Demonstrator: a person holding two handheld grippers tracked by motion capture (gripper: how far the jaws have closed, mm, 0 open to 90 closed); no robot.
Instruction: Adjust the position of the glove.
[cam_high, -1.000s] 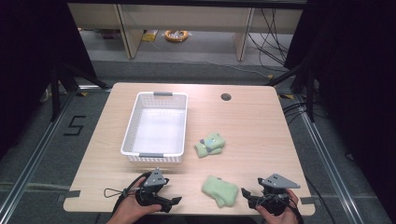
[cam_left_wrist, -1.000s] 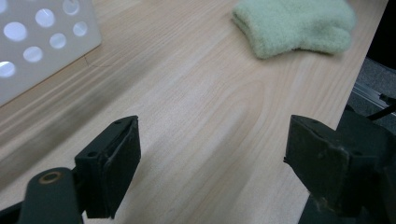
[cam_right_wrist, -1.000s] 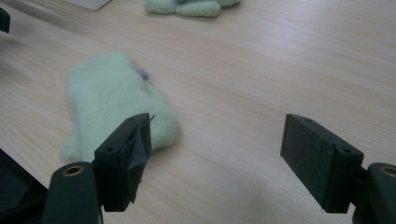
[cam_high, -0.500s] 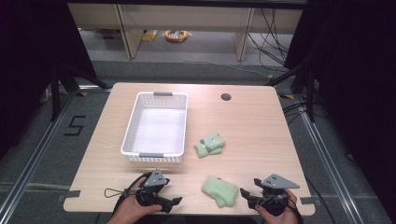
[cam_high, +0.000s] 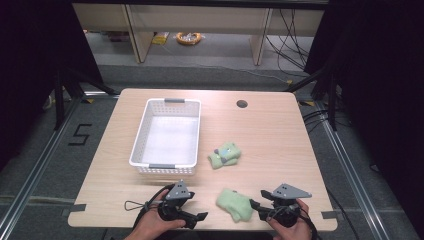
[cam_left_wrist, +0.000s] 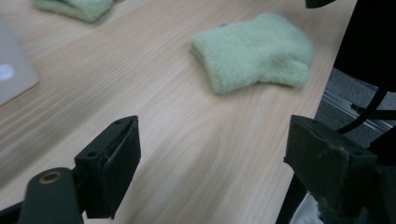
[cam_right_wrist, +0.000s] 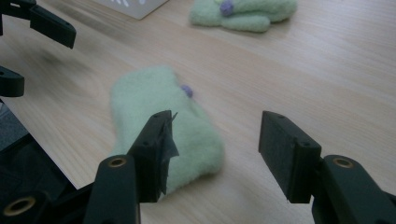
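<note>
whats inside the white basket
Nothing shows inside the white basket: its pale floor looks bare in the high view. The near wall covers a thin strip of that floor.

basket (cam_high: 167, 135): white, with slotted walls, set on the table ahead of the left tool, nothing seen inside
far mitten (cam_high: 225, 154): pale green, laid just right of the basket, ahead of both tools
hole (cam_high: 242, 104): round and dark, seen in the tabletop far ahead of the right tool
table (cam_high: 280, 135): light wood grain
coil (cam_high: 187, 37): orange, left on the floor beyond the table
</note>
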